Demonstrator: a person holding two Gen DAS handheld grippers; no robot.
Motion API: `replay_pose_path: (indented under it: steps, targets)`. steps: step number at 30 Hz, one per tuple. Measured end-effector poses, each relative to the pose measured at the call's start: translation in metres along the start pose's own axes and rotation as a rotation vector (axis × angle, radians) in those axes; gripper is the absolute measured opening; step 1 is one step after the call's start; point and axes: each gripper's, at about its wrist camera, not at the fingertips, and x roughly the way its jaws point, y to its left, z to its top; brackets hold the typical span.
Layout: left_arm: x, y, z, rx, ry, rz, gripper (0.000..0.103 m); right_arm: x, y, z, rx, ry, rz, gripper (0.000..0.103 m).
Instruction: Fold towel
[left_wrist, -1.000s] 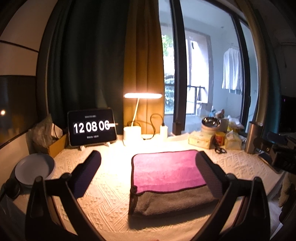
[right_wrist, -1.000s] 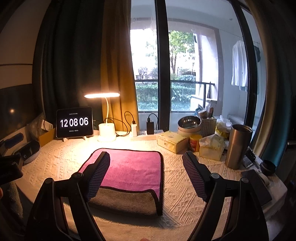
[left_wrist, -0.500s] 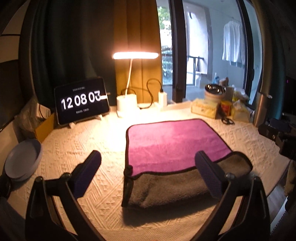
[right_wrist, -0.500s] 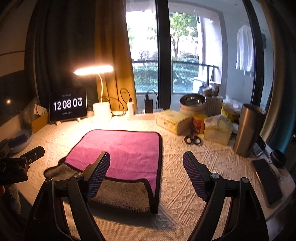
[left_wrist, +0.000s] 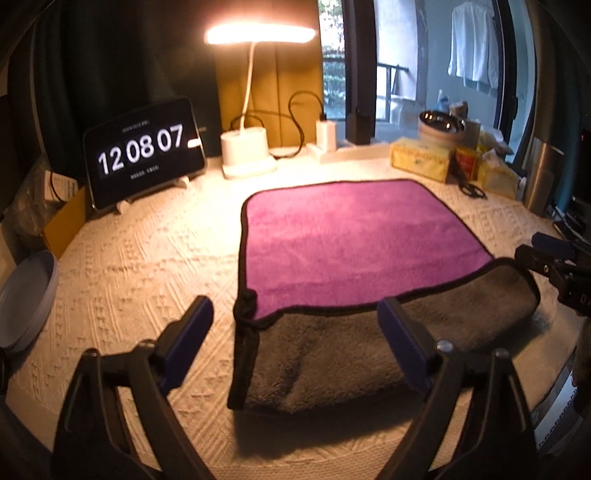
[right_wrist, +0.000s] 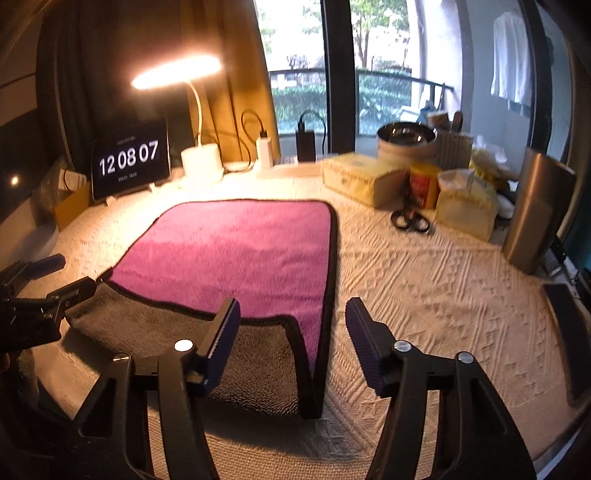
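Your left gripper (left_wrist: 295, 325) sits low in the frame with its jaws spread wide and nothing between them; the blue-padded fingers (left_wrist: 188, 332) flank the near left corner of the towel (left_wrist: 343, 240) without touching it. Your right gripper (right_wrist: 291, 332) is likewise released, its left finger over the grey near edge of the towel and its right finger over bare tablecloth (right_wrist: 443, 280).

The towel lies flat at the centre of the table, magenta face up with black trim. Its near edge is turned over, exposing a grey band across the lower part of the frame, and hangs at the table's front edge.

Beyond the towel, in the left wrist view:
- A tablet clock (left_wrist: 144, 151) reading 12 08 07, upper left.
- A lit desk lamp (left_wrist: 247, 155) just beside it, top centre.
- A grey plate (left_wrist: 26, 299) at the left edge.

In the right wrist view, upper right:
- A yellow tissue box (right_wrist: 358, 177), a red tin (right_wrist: 424, 184) and black scissors (right_wrist: 410, 221), close together.
- A steel tumbler (right_wrist: 539, 210) at the right edge.
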Motion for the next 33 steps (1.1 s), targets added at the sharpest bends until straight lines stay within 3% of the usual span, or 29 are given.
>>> replay_pose_path:
  steps: [3,7,12,18,22,25,28,33]
  targets:
    - [0.007,0.001,-0.003,0.002,0.028,-0.004,0.087,0.009,-0.002,-0.004,-0.001,0.031,0.018,0.059]
    - [0.019,0.000,-0.008,-0.002,0.084,-0.031,0.072,0.018,-0.002,-0.010,-0.002,0.066,0.034,0.056]
    - [0.031,0.003,-0.015,-0.022,0.142,-0.044,0.062,0.023,0.001,-0.013,-0.012,0.090,0.050,0.053]
    - [0.031,0.007,-0.017,-0.033,0.142,-0.035,0.047,0.032,0.007,-0.018,-0.053,0.133,0.063,0.041]
    - [0.027,0.005,-0.020,-0.030,0.135,-0.049,0.031,0.032,0.009,-0.019,-0.059,0.133,0.052,0.017]
    - [0.026,0.003,-0.021,-0.017,0.130,-0.052,0.018,0.031,0.011,-0.021,-0.069,0.131,0.047,0.009]
    - [0.023,0.003,-0.021,-0.020,0.123,-0.072,0.009,0.027,0.011,-0.020,-0.074,0.115,0.042,0.007]
    - [0.013,0.001,-0.018,-0.020,0.095,-0.102,0.007,0.019,0.012,-0.016,-0.085,0.081,0.032,0.006]
